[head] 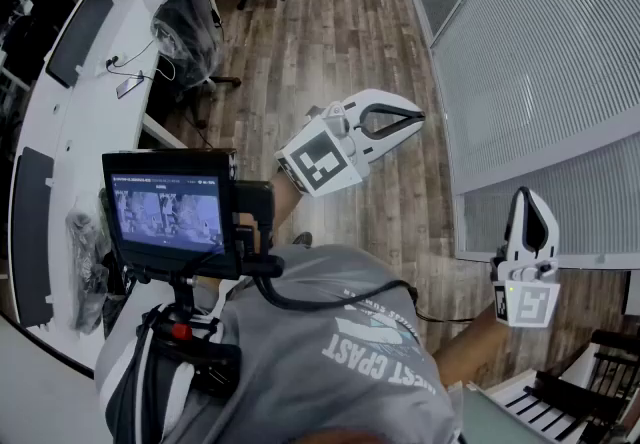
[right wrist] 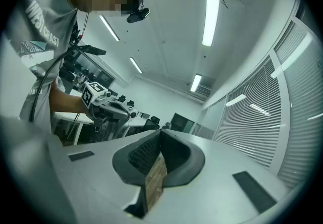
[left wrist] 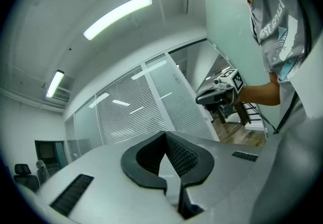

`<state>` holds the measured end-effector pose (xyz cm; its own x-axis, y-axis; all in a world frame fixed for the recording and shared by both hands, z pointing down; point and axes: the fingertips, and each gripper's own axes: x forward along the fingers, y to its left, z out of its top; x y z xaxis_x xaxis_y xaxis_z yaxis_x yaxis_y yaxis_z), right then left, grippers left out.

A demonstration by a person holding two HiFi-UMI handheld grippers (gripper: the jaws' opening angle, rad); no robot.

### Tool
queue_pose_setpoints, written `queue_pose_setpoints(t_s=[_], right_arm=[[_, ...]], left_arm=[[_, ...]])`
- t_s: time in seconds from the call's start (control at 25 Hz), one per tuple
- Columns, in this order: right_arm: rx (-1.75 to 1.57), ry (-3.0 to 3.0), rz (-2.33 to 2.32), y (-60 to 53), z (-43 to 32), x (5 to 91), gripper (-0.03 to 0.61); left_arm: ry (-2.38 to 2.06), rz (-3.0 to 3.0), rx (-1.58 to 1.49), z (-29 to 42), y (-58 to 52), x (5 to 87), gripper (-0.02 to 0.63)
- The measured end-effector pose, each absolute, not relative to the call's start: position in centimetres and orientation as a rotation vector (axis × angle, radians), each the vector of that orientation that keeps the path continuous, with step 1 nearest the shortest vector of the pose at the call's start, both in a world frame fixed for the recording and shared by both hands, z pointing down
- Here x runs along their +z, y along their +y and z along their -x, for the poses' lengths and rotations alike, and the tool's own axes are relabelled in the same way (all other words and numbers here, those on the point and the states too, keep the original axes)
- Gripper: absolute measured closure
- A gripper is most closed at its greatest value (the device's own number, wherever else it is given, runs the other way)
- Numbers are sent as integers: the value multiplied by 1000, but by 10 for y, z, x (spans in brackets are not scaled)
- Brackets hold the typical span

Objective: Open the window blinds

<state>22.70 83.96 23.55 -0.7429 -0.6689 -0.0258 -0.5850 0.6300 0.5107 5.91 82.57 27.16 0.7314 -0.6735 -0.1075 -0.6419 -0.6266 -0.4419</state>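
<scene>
Hovering near the window blinds (head: 540,52) on their right, the left gripper (head: 415,117) and right gripper (head: 523,197) are pressed together, empty.

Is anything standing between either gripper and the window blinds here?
Nothing visible does. The left gripper and right gripper are both in open air, empty, with an unobstructed gap to the blinds.
</scene>
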Motion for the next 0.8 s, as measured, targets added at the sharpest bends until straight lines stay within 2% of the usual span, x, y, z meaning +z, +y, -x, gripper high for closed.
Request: queue_pose_setpoints(t_s=[0.8], right_arm=[[-725,-2674,-1051,842,-220,261,575]], left_arm=[[974,2489,-123,-53,827,294,609]])
